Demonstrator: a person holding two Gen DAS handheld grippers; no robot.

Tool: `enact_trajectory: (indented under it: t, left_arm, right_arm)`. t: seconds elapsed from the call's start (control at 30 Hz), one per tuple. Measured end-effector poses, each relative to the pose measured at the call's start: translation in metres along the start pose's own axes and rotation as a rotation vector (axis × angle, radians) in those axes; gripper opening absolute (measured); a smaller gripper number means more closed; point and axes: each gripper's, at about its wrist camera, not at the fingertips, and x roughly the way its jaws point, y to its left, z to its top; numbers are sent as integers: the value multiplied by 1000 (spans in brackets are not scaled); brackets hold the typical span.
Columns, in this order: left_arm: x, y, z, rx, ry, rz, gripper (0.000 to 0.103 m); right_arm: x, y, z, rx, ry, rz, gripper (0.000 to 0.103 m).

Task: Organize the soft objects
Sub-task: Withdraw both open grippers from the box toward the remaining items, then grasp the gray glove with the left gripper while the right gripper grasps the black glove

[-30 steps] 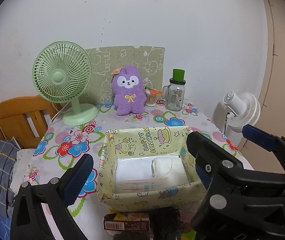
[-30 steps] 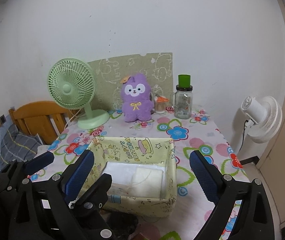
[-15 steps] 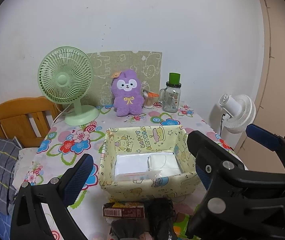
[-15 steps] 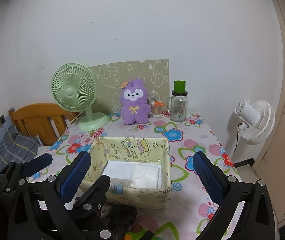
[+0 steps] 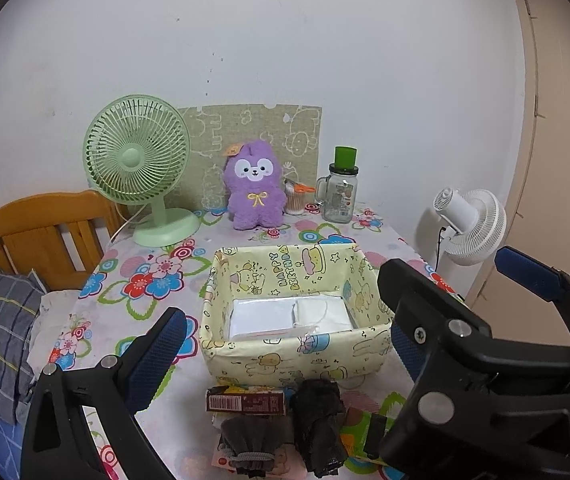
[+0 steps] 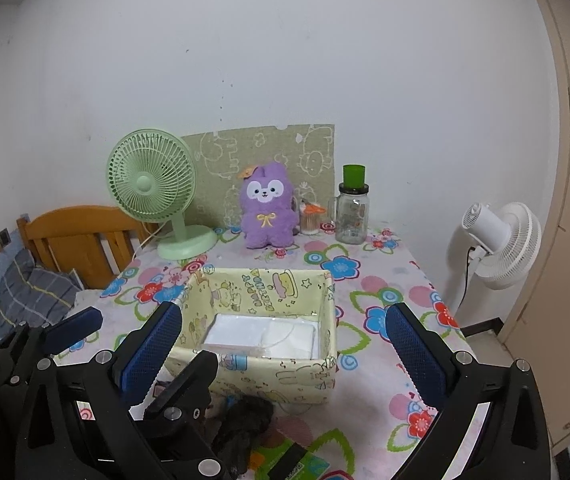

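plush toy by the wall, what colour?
Purple plush toy, white face, yellow bow; clearest in the left wrist view.

Readable text: one greeting on the fabric basket, little else.

The yellow cartoon-print basket [image 5: 297, 356] at the middle of the counter carries "HAPPY BIRTHDAY" in dark letters on the inner face of its far wall, beside a drawn cake; the right wrist view shows the same words tilted. Just near of the basket, a brown box [image 5: 245, 401] bears a white barcode panel, its digits too small to read. The label on the glass jar [image 5: 340, 196] at the far right is illegible.
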Motion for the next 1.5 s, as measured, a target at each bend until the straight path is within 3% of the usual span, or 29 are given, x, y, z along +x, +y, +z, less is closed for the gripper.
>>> enact_trajectory:
  t: [0.43, 0.57, 1.23, 1.5]
  left_arm:
    - [-19, -1, -15, 2, -37, 13, 103]
    - [-22, -3, -24, 6, -50, 23, 103]
    - [-13, 1, -56, -5, 0, -17, 103]
    - [-6, 8, -64, -12, 22, -50, 103]
  right_arm:
    - [-21, 3, -16, -11, -48, -11, 103]
    - [-21, 4, -26, -12, -20, 3, 103]
    - [-18, 14, -55, -13, -16, -11, 103]
    - [-3, 17, -62, -24, 10, 29, 103]
